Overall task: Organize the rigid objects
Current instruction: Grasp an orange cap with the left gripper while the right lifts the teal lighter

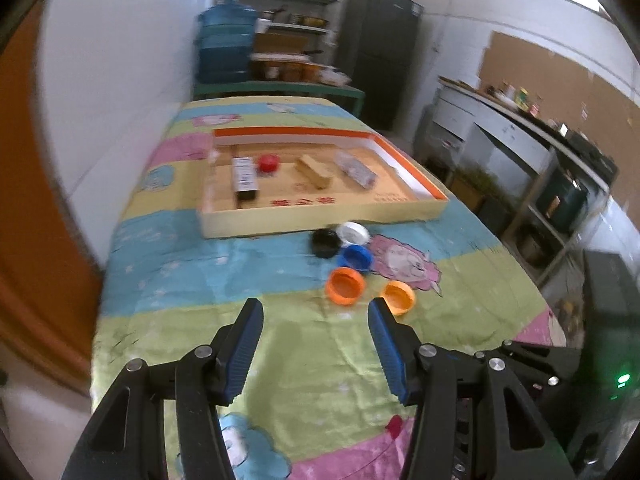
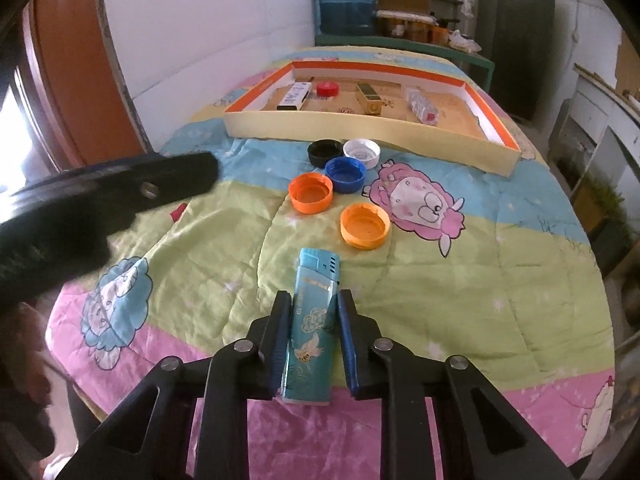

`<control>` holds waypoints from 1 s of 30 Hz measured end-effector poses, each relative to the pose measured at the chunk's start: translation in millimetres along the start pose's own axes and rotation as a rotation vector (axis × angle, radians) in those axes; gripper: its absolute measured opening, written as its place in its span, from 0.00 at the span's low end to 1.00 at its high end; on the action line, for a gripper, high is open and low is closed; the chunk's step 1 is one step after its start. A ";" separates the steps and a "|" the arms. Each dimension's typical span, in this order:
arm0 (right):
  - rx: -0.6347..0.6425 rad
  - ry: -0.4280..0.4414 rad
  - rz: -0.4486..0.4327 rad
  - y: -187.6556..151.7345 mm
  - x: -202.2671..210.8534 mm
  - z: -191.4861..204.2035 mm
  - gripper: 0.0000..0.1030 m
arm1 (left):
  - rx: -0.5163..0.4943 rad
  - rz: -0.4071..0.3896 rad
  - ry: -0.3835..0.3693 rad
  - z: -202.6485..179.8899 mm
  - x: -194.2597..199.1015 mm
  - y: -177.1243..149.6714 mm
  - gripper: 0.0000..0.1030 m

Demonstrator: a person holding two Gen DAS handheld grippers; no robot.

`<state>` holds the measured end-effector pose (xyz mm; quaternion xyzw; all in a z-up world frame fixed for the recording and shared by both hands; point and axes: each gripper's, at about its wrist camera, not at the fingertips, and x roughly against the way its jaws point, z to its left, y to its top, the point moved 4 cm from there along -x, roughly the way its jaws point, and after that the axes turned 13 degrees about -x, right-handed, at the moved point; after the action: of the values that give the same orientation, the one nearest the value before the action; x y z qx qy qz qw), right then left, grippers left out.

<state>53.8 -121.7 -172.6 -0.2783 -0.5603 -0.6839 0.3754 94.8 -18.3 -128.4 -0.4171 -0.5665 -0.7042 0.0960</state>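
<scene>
Teal lighter (image 2: pixel 310 332), gold lettering too small to read, is pinched in the right gripper (image 2: pixel 311 300) near the caps (image 2: pixel 346 174). Left gripper (image 1: pixel 316 308) gapes empty. Beyond the caps, the tray (image 2: pixel 360 130) bears unreadable red print.

counter (image 2: pixel 460 280), cartoon quilt cover | on it: shallow box (image 2: pixel 360 126), five bottle caps (image 2: pixel 311 193), lighter (image 2: pixel 310 320)

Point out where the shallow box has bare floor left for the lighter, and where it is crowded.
The tray is free at its right end, between the clear plastic item and the right wall. Its near strip by the front wall is bare too. The left half is crowded: white box, red cap, tan block. The right gripper clamps the lighter.
</scene>
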 end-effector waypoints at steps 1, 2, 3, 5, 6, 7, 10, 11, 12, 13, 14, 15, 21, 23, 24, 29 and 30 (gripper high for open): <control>-0.006 -0.005 -0.005 -0.5 2.6 -4.6 0.22 | -0.028 0.004 -0.011 -5.6 -5.4 2.0 0.53; -0.011 -0.010 -0.010 -0.8 4.9 -8.8 0.22 | -0.049 0.009 -0.018 -10.2 -10.4 4.2 0.53; -0.018 -0.015 -0.015 -1.1 7.5 -13.6 0.22 | -0.080 0.018 -0.026 -16.6 -18.4 6.6 0.53; -0.032 -0.020 -0.024 -1.2 12.4 -21.8 0.22 | -0.117 0.036 -0.030 -23.5 -29.7 8.1 0.53; -0.038 -0.023 -0.030 -0.7 14.9 -25.9 0.22 | -0.135 0.046 -0.026 -27.4 -35.7 8.8 0.53; -0.042 -0.026 -0.036 -0.2 17.2 -29.3 0.22 | -0.147 0.059 -0.014 -29.7 -42.2 9.4 0.53; -0.057 -0.028 -0.049 2.2 22.6 -37.9 0.23 | -0.142 0.097 0.007 -28.2 -56.2 9.0 0.53; -0.065 -0.023 -0.052 3.5 24.1 -40.9 0.23 | -0.138 0.102 0.009 -27.3 -58.9 8.8 0.53; -0.069 -0.020 -0.054 4.1 25.1 -42.4 0.23 | -0.136 0.106 0.013 -26.5 -61.4 8.8 0.53; -0.072 -0.016 -0.056 5.3 25.4 -43.2 0.23 | -0.136 0.112 0.020 -25.8 -64.4 8.9 0.53; -0.073 -0.013 -0.058 5.9 25.8 -44.4 0.23 | -0.138 0.116 0.023 -24.9 -66.7 8.8 0.53; -0.075 -0.010 -0.058 6.7 25.5 -45.3 0.23 | -0.139 0.120 0.025 -24.6 -68.7 8.9 0.53; -0.088 0.003 -0.053 7.6 22.7 -50.1 0.23 | -0.131 0.148 0.033 -21.1 -82.1 10.5 0.51; -0.091 0.006 -0.054 9.2 22.4 -51.5 0.23 | -0.123 0.146 0.041 -19.9 -82.4 11.5 0.46; -0.093 0.006 -0.055 9.1 22.0 -52.1 0.23 | -0.121 0.145 0.044 -19.0 -82.6 11.7 0.44; -0.101 0.011 -0.056 10.6 20.2 -54.3 0.22 | -0.121 0.137 0.042 -19.0 -81.7 12.3 0.29; -0.101 0.012 -0.054 10.6 19.6 -54.6 0.22 | -0.119 0.136 0.038 -18.9 -81.6 12.3 0.29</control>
<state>53.7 -179.9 -162.8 -0.2775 -0.5301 -0.7228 0.3459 145.0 -66.5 -176.5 -0.4460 -0.4922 -0.7363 0.1295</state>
